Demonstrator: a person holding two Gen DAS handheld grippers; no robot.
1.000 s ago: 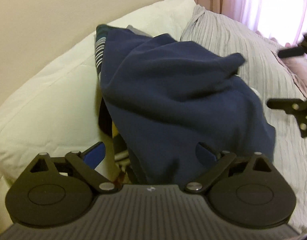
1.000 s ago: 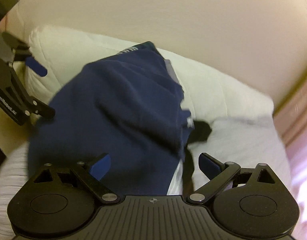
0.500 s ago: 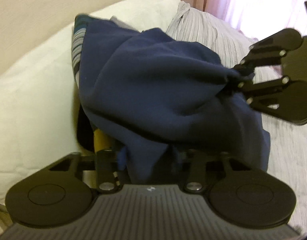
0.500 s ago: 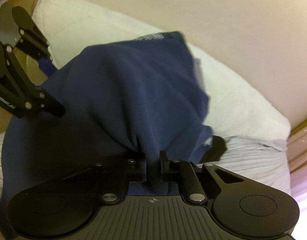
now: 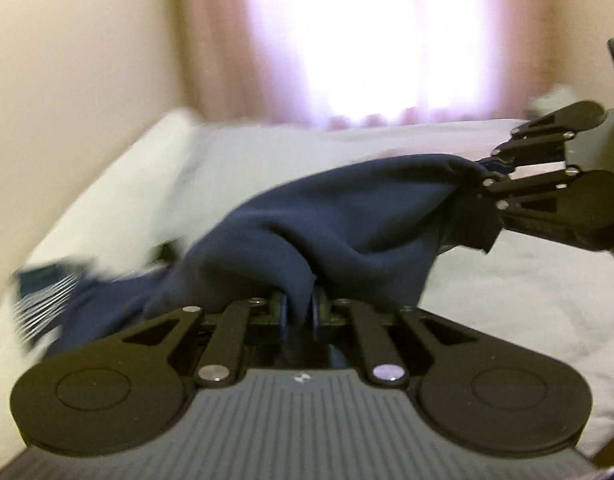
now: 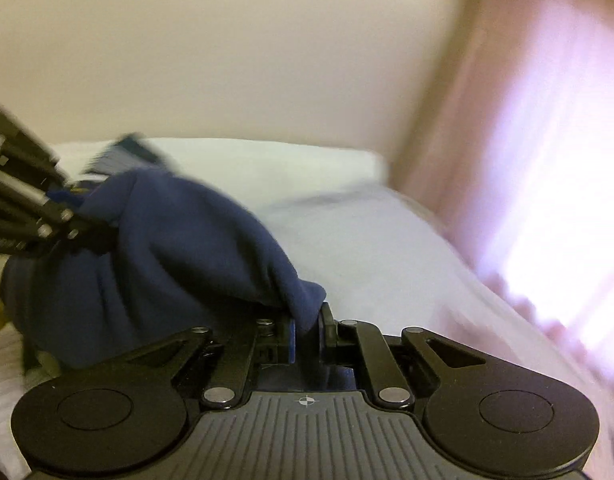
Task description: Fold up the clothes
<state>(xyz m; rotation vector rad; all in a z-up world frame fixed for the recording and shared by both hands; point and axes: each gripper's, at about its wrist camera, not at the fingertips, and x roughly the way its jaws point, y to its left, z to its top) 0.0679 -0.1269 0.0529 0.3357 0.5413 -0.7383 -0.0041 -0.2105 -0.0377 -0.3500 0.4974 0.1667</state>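
A navy blue garment [image 5: 347, 216] hangs stretched between both grippers above the bed. My left gripper [image 5: 299, 308] is shut on a bunched fold of it at the bottom centre of the left wrist view. The right gripper [image 5: 487, 172] shows at the right of that view, pinching the cloth's far edge. In the right wrist view my right gripper [image 6: 305, 332] is shut on the navy garment [image 6: 179, 248], and the left gripper [image 6: 79, 220] holds it at the far left. A striped garment [image 5: 43, 300] lies partly under the blue one.
A pale grey bedspread [image 5: 507, 288] covers the bed. White pillows [image 5: 119, 184] run along the cream wall [image 5: 67, 60]. A pink curtain [image 5: 367, 40] glows with daylight at the bed's far end. The pillows [image 6: 267, 164] and the curtain [image 6: 547, 160] also show in the right wrist view.
Both grippers went from open to shut on the navy garment, then lifted it off the pile and swung toward the curtain. The cloth now spans between them.
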